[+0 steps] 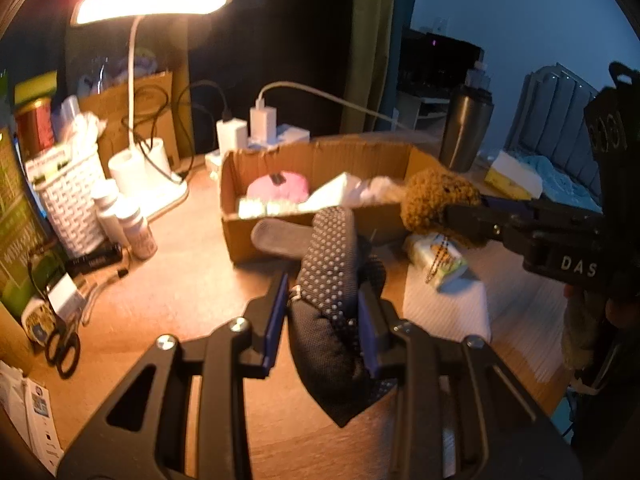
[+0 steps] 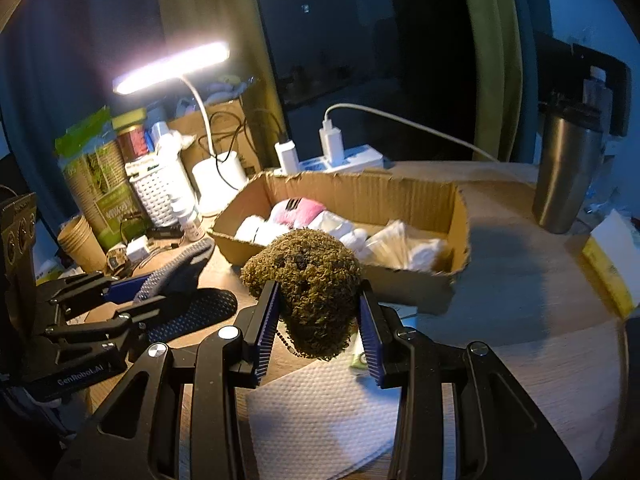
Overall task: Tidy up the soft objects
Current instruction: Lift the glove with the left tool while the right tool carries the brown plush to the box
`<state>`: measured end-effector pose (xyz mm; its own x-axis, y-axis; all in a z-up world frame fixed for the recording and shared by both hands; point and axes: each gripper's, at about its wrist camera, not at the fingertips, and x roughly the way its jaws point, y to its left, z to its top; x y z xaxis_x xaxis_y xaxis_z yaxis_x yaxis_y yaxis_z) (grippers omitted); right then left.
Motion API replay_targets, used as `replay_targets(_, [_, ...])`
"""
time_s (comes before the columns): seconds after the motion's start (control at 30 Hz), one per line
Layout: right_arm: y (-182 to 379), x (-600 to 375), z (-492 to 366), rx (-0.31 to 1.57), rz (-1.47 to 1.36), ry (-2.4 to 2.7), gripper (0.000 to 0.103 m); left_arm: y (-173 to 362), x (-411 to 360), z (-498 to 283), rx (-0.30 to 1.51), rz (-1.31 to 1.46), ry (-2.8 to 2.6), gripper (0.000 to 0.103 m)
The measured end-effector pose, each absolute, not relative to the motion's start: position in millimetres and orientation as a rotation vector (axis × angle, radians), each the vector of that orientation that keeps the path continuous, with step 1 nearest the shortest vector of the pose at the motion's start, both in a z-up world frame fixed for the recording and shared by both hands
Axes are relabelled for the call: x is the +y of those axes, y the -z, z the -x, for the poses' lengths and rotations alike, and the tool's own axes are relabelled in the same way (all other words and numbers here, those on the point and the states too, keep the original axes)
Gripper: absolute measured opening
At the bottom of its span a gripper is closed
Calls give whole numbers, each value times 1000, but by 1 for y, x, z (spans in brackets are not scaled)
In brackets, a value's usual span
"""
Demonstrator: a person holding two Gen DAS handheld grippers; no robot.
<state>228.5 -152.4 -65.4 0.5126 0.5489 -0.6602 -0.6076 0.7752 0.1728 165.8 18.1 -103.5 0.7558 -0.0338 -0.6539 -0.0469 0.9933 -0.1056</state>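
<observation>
Left gripper (image 1: 322,312) jaws clamp dotted sock (image 1: 328,280), right gripper (image 2: 318,318) jaws clamp brown plush (image 2: 308,280) — both mid-carry; next: drop into cardboard box (image 2: 460,232).

light source: desk lamp (image 1: 152,2) on, warm in left wrist view, whiter bar in right wrist view (image 2: 172,68)
glare: lamp head blown out, pink halo at its edge
overall: dim room, dark corners; blue cast on far wall (image 1: 500,12)
bench: bench (image 1: 192,280) lit orange near lamp, greyer in right wrist view (image 2: 540,320)
shadows: cardboard box (image 2: 400,196) casts a dark patch on bench at its right; bottle (image 2: 568,176) dark on one side
blur: right claw (image 1: 448,216) and fuzzy brown toy (image 1: 436,196) smeared; box rim soft
focus: left claw (image 1: 320,320) close, fairly sharp
distortion: strong fisheye, black vignette at corners, edges bent
</observation>
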Motion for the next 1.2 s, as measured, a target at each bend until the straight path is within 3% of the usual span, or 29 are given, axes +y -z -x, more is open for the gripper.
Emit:
replay_targets(0.6, [18, -178, -243, 656, 72, -657, 40, 44, 6, -186, 582, 88, 17, 34])
replay_targets(1.2, [-11, -175, -270, 589, 85, -637, 40, 17, 15, -220, 487, 137, 22, 34])
